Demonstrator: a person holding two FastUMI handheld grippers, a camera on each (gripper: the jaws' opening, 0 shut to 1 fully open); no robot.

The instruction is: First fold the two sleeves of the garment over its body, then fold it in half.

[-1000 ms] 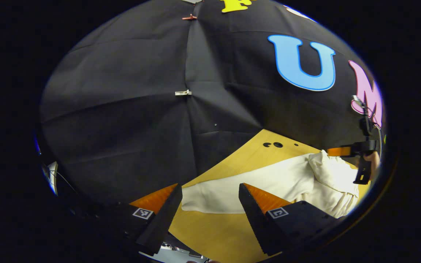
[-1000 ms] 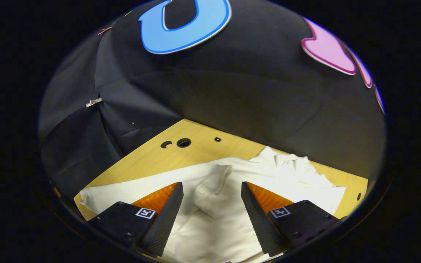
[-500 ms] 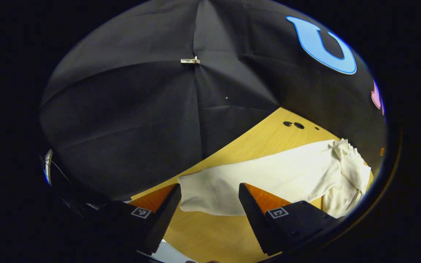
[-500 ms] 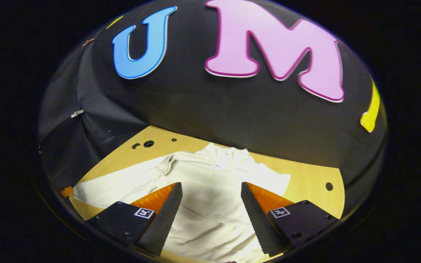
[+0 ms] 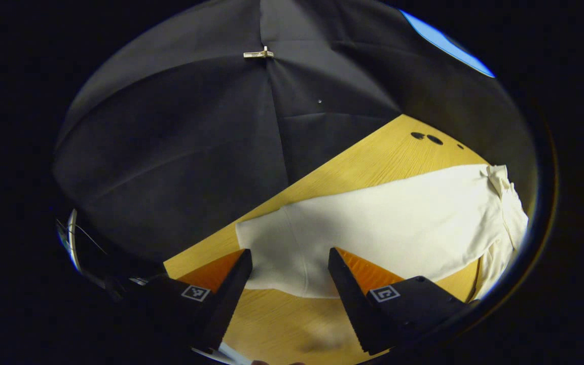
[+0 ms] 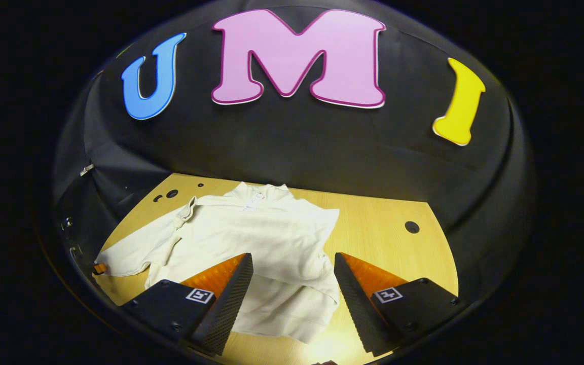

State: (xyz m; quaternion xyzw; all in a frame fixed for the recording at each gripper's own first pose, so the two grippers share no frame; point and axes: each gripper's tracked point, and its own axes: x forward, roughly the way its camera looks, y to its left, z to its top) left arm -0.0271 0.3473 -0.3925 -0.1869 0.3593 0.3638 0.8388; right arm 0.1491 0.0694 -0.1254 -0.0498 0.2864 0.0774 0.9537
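- Left gripper (image 5: 287,268): fingers spread wide apart, gripping nothing, tips pointing forward and down.
- Right gripper (image 6: 292,271): fingers likewise spread wide, gripping nothing.

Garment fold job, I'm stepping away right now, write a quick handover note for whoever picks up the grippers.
Left gripper: open, empty, cuff of the outstretched sleeve between its fingers.
Right gripper: open, empty, over the garment.
Garment lies on the wooden table. One sleeve is folded over the body; the other lies flat, stretched out to the side.
Left to do: fold the outstretched sleeve over the body, then fold the garment in half.
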